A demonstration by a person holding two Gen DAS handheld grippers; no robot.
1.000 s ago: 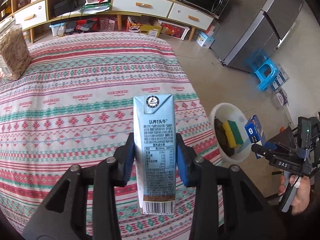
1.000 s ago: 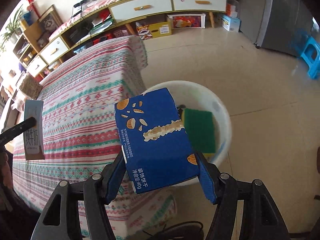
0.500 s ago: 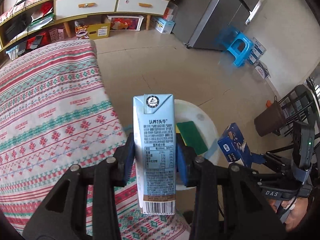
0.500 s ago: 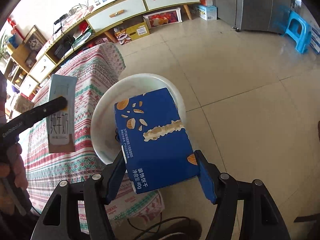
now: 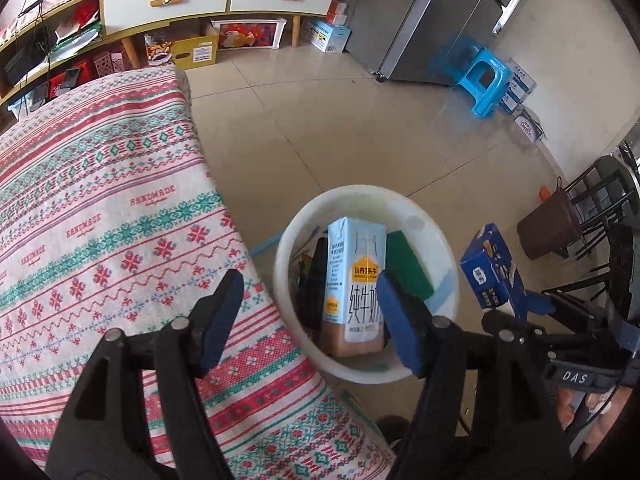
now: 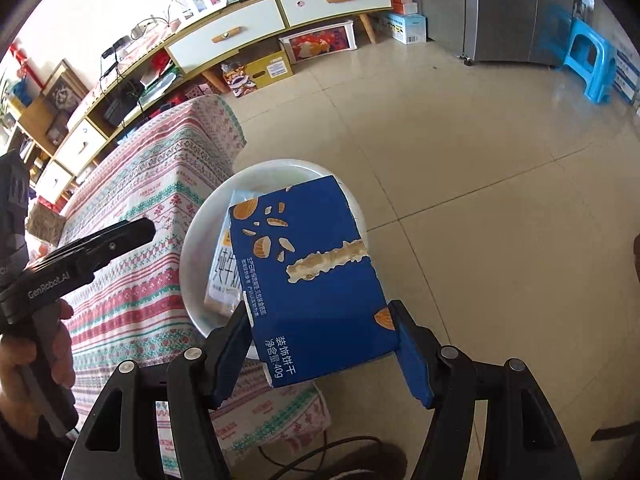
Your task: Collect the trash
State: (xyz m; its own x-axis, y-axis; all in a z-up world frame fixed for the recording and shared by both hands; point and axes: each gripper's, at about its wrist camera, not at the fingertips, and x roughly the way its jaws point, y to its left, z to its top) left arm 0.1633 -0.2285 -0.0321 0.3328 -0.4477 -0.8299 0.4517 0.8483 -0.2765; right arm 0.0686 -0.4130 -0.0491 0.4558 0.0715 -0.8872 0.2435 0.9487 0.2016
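Observation:
My left gripper (image 5: 308, 278) hangs over the white bin (image 5: 360, 194) on the floor, its jaws opening with nothing between the pads. The light-blue milk carton (image 5: 356, 280) lies loose inside the bin, leaning beside a green sponge (image 5: 408, 264). My right gripper (image 6: 318, 310) is shut on a dark blue biscuit box (image 6: 308, 272) held above the near side of the bin (image 6: 192, 248). The box hides much of the bin there; the milk carton (image 6: 224, 276) peeks out on its left. The box (image 5: 492, 272) also shows at the right of the left wrist view.
A table with a red and green patterned cloth (image 5: 100, 200) stands right beside the bin. A blue stool (image 5: 486, 80) and a grey fridge (image 5: 440, 20) are further off on the tiled floor. A brown pot (image 5: 548, 232) and black chair legs sit at the right.
My left gripper swung from over the table to over the bin, then opened, and the milk carton dropped into the bin. My right gripper carried the blue box closer over the bin.

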